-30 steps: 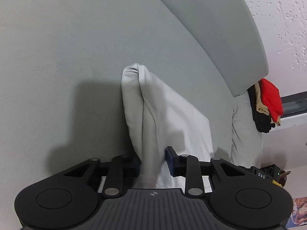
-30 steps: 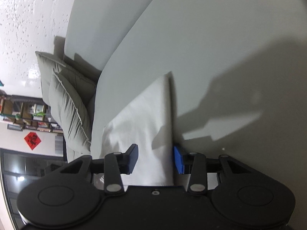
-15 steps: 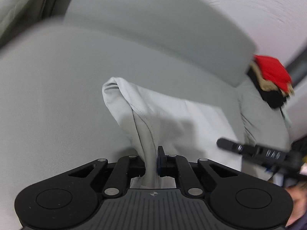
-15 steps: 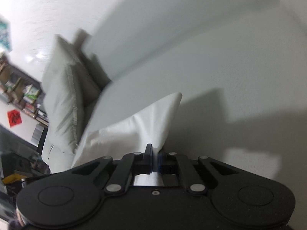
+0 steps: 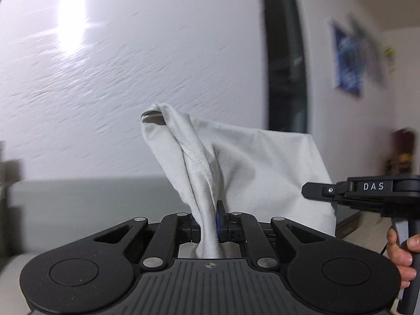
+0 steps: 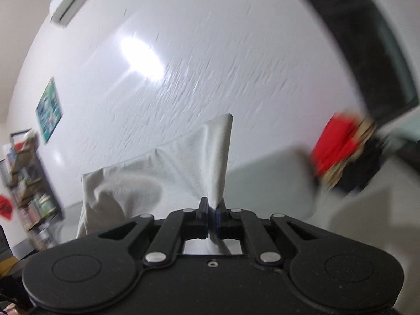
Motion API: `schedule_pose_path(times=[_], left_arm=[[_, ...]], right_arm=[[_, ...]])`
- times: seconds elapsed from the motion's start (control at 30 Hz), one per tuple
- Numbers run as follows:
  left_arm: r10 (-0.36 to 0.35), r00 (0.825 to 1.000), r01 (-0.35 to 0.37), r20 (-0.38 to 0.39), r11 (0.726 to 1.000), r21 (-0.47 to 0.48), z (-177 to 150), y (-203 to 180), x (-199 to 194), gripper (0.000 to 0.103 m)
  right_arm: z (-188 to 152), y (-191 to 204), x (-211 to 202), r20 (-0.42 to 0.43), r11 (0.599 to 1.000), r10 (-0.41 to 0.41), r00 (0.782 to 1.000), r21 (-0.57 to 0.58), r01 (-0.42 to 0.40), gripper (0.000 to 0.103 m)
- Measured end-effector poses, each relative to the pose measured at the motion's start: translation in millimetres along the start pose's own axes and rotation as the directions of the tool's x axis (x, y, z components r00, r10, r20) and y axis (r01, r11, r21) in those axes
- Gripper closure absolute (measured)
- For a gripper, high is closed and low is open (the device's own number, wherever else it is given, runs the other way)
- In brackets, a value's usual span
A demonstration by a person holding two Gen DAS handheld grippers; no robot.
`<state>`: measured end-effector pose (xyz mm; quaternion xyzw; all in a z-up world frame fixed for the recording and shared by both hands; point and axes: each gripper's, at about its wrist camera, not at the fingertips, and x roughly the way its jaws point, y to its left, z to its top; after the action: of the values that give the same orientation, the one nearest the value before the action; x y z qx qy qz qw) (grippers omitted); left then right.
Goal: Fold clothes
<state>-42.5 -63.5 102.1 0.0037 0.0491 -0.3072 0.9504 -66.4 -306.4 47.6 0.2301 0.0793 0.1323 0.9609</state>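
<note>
Both tools clamped on the pale cloth, held up in the air!

The left tool (image 5: 210, 223) has its jaws pinched tight on a bunched, stitched edge of the grey-white cloth (image 5: 257, 168), which stands up in front of the white wall (image 5: 105, 78). The right tool (image 6: 212, 214) is closed hard on a corner of the same cloth (image 6: 189, 165), and the fabric spreads away to its left in a loose sheet. From the left side you can see the other tool (image 5: 367, 191) side-on, a hand (image 5: 401, 252) wrapped round its grip. Behind, the grey sofa back (image 6: 267, 181) carries a blurred pile of red and dark clothes (image 6: 346, 149).
</note>
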Motion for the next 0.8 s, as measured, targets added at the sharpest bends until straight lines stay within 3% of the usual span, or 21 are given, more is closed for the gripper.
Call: schedule_pose_path(times=[0.1,0.23,0.3,0.43,0.5,0.57,0.63,0.7,0.73,0.77,0.8], left_arm=[[-0.115,0.993,0.115,-0.003,0.993,-0.036,3,-36,27,0.096],[-0.253,0.965,0.245,-0.067,0.963,-0.109,-9,-82,76,0.096],[-0.293,0.948,0.274,-0.124,0.95,-0.153,-20,-95,105,0.096],[-0.354,0.906,0.298,-0.232,0.923,-0.244,-47,-117,169,0.096],[-0.358,0.888,0.272,-0.289,0.915,-0.298,-65,-118,205,0.096],[-0.35,0.857,0.213,-0.377,0.909,-0.359,-90,-109,242,0.089],[-0.29,0.818,0.103,-0.497,0.923,-0.37,-118,-100,292,0.084],[-0.194,0.767,-0.03,-0.611,0.941,-0.336,-141,-87,333,0.093],[-0.165,0.754,-0.074,-0.636,0.941,-0.331,-143,-76,341,0.093],[-0.159,0.764,-0.068,-0.625,0.943,-0.324,-143,-68,334,0.091],[-0.157,0.778,-0.057,-0.608,0.947,-0.317,-142,-61,326,0.083]], right_arm=[[30,-26,-52,0.071,0.996,-0.092,0.993,-0.001,0.093,0.098],[49,-65,-96,0.069,0.971,-0.237,0.969,0.031,0.236,0.098],[51,-91,-107,0.052,0.952,-0.305,0.951,0.046,0.303,0.098],[41,-153,-92,-0.013,0.913,-0.39,0.921,0.127,0.388,0.098],[36,-190,-73,-0.059,0.889,-0.421,0.905,0.17,0.424,0.098],[31,-226,-49,-0.114,0.861,-0.452,0.885,0.204,0.466,0.098],[20,-265,-12,-0.192,0.824,-0.498,0.846,0.2,0.53,0.097],[10,-305,24,-0.268,0.783,-0.539,0.798,0.189,0.592,0.089],[5,-318,38,-0.304,0.761,-0.57,0.763,0.156,0.63,0.086],[3,-327,43,-0.332,0.742,-0.583,0.741,0.154,0.653,0.084],[2,-328,35,-0.319,0.751,-0.567,0.759,0.178,0.636,0.081]])
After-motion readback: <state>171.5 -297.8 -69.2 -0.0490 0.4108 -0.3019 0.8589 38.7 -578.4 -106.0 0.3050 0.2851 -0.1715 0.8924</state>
